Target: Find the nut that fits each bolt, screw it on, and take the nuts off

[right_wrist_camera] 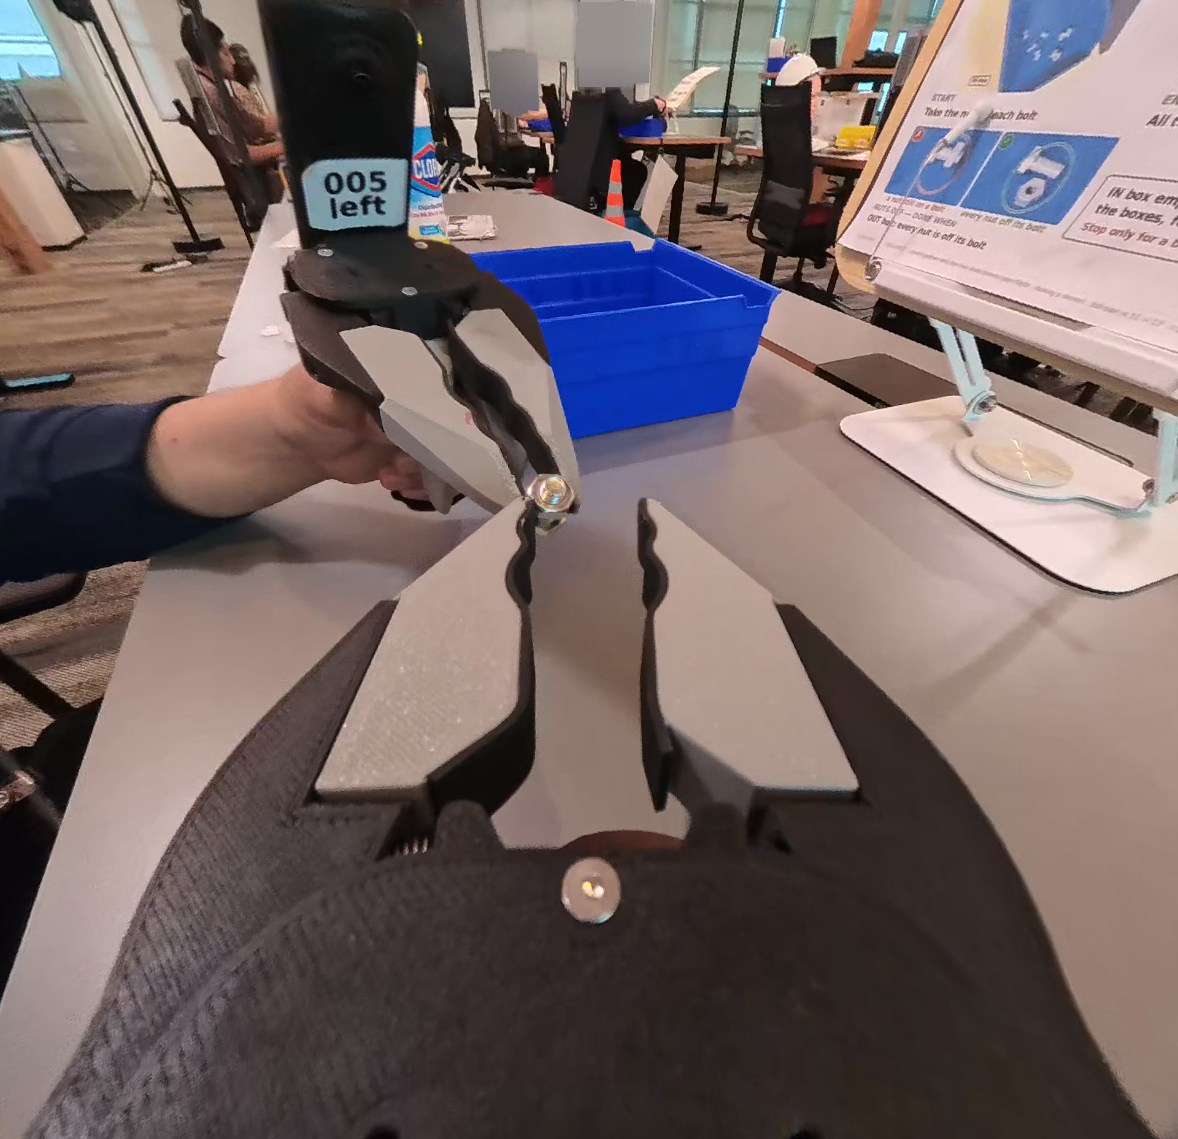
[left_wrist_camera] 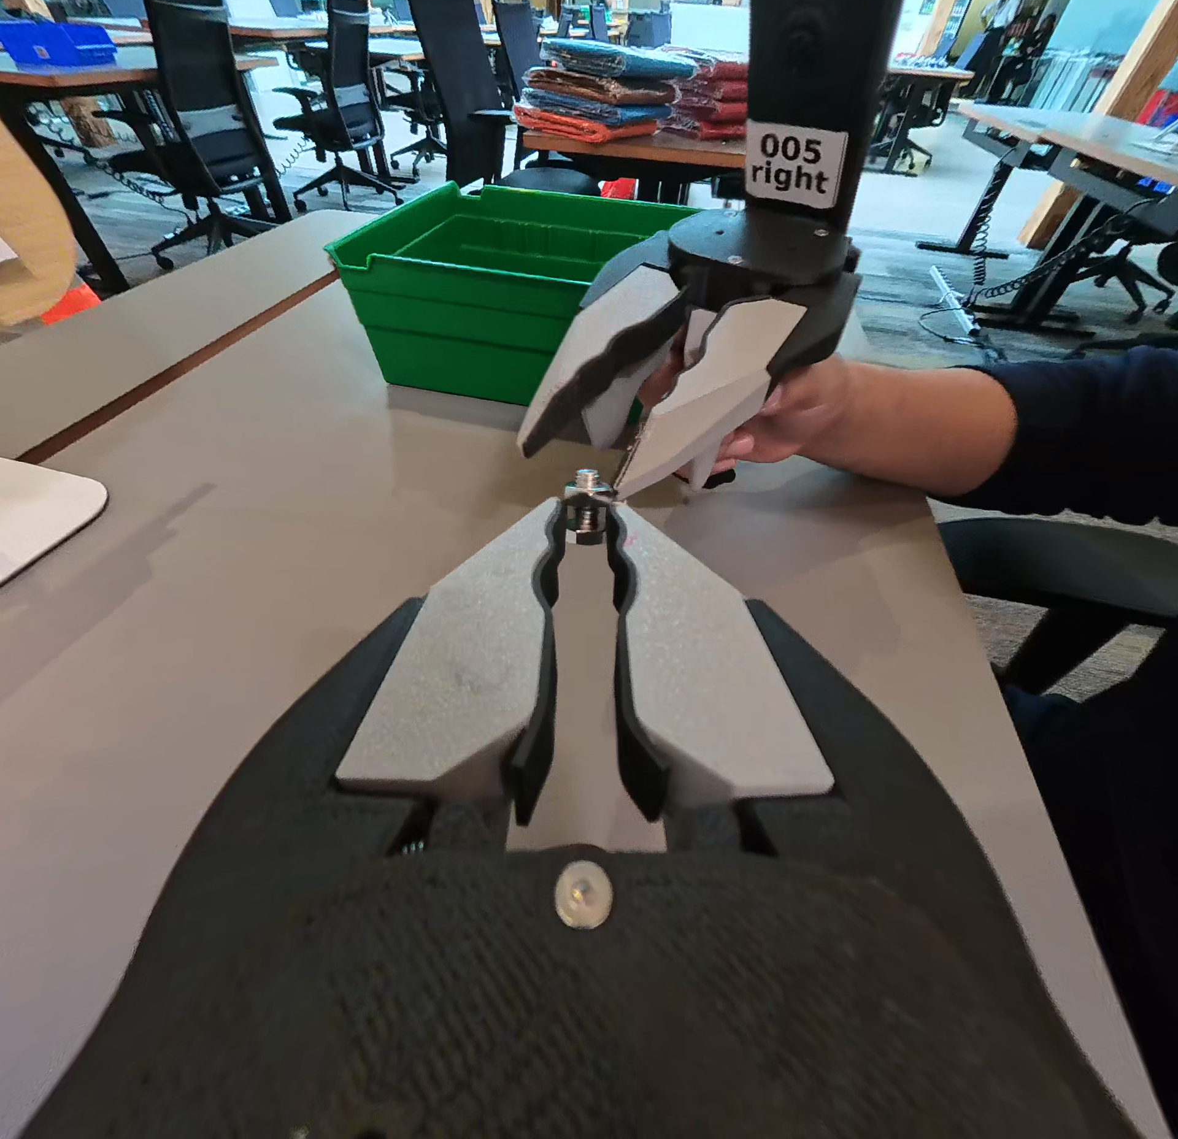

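My left gripper is shut on a small silver bolt and holds it upright above the grey table. A silver nut sits on the bolt's thread just above the fingertips. My right gripper is open, and one of its fingertips touches the nut's side. In the right wrist view my right gripper is open and empty. There the bolt and nut sit in the left gripper, by my right gripper's left fingertip and not between the fingers.
A green bin stands on the table behind the grippers. A blue bin stands on the opposite side. An instruction sheet rests on a white stand nearby. A person's hands hold both grippers. The tips of both grippers are at nearly the same place.
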Demonstrator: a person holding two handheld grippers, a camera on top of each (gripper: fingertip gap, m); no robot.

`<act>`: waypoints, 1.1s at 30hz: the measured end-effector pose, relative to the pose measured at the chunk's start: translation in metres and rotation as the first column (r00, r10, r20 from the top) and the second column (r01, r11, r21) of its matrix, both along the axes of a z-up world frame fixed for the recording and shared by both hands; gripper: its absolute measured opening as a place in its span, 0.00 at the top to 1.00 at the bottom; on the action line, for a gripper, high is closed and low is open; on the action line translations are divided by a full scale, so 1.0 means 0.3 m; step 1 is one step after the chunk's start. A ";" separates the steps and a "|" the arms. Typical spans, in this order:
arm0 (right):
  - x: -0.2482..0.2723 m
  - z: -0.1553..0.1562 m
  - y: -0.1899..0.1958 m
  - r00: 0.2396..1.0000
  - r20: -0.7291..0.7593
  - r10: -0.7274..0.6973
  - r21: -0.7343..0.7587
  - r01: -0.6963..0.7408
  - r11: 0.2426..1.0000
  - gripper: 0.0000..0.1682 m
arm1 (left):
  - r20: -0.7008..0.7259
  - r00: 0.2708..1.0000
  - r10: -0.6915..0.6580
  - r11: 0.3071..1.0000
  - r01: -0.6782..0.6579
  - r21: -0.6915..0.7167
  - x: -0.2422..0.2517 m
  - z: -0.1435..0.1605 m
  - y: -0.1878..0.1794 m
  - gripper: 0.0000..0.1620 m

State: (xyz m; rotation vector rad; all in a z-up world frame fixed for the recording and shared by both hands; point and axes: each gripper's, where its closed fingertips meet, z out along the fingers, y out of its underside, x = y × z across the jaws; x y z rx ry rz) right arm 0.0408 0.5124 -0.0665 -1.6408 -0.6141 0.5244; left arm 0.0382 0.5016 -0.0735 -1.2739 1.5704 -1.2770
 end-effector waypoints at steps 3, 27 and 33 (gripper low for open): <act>-0.011 -0.005 -0.002 1.000 0.001 0.012 -0.004 -0.012 1.000 0.89 | -0.002 1.000 0.011 1.000 -0.011 -0.004 0.001 -0.003 0.008 0.94; 0.001 -0.041 0.023 0.972 -0.236 0.011 -0.222 -0.065 0.973 0.88 | 0.019 0.980 0.198 0.888 -0.187 0.420 0.042 -0.044 0.034 0.94; 0.000 -0.057 0.030 0.975 -0.221 -0.002 -0.241 -0.053 0.969 0.91 | 0.008 0.973 0.232 0.858 -0.209 0.469 0.045 -0.061 0.048 0.94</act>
